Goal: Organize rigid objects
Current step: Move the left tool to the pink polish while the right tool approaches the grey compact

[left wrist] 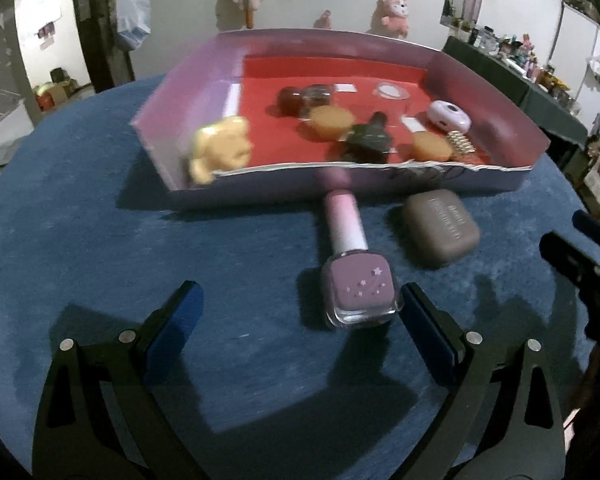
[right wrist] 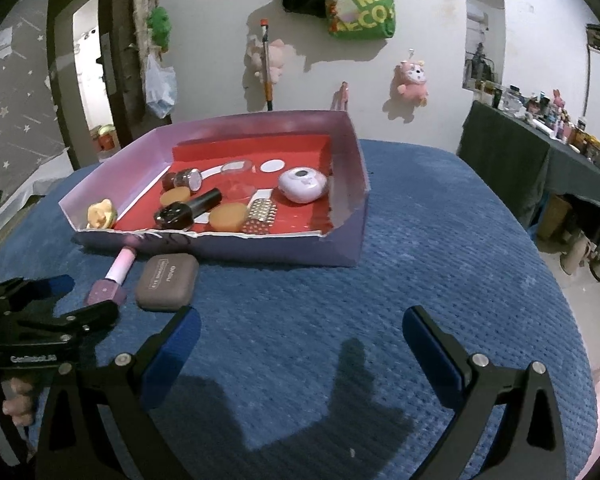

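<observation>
A purple nail polish bottle with a pink cap lies on the blue cloth, cap toward the tray. My left gripper is open just behind it, and its right finger is close to the bottle's base. A brown rounded case lies to the right of the bottle. The pink tray with a red floor holds several small items, among them a cream figurine and a white oval gadget. My right gripper is open over bare cloth. In the right wrist view the bottle and case lie left.
The round table is covered by a blue textured cloth. The tray stands at its back. My right gripper shows at the right edge in the left wrist view. A dark side table with bottles stands right. Plush toys hang on the wall.
</observation>
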A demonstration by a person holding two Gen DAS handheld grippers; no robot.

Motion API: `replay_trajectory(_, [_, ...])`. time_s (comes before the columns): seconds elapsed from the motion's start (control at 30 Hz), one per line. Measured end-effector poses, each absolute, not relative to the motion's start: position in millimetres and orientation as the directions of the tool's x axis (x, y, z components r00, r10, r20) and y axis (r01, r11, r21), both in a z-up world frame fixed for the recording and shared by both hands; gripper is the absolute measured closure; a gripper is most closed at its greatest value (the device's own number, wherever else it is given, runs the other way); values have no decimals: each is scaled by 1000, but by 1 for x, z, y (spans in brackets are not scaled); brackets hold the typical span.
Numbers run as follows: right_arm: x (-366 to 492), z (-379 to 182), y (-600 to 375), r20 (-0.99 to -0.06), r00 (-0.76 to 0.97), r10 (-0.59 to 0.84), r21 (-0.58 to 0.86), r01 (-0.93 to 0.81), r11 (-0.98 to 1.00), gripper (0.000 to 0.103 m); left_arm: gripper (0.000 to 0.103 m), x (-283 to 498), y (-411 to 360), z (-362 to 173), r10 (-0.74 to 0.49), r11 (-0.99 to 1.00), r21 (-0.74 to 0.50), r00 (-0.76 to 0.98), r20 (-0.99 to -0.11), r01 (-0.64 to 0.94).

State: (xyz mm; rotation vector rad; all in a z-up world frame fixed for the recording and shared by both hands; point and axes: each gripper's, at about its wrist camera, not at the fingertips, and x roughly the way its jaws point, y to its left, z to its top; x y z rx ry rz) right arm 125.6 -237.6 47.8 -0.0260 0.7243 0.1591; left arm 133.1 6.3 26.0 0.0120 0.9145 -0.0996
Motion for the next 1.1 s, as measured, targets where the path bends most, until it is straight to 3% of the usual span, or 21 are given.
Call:
replay_trajectory(0.23, [135,46,-218,-672,720,171,29,-205,978,0,4,125,30,31,17,998,52,639,-769,36])
replay_trajectory(0.7, [168,36,-174,-743,622,248,51,-316,947,0,4,131,34,33,-24,991,67,640,-768,117])
replay_trajectory(1.1, [179,28,-155,-780,566,266,57,-359,932,0,6,140,18,37,-46,957,158,664,-747,243])
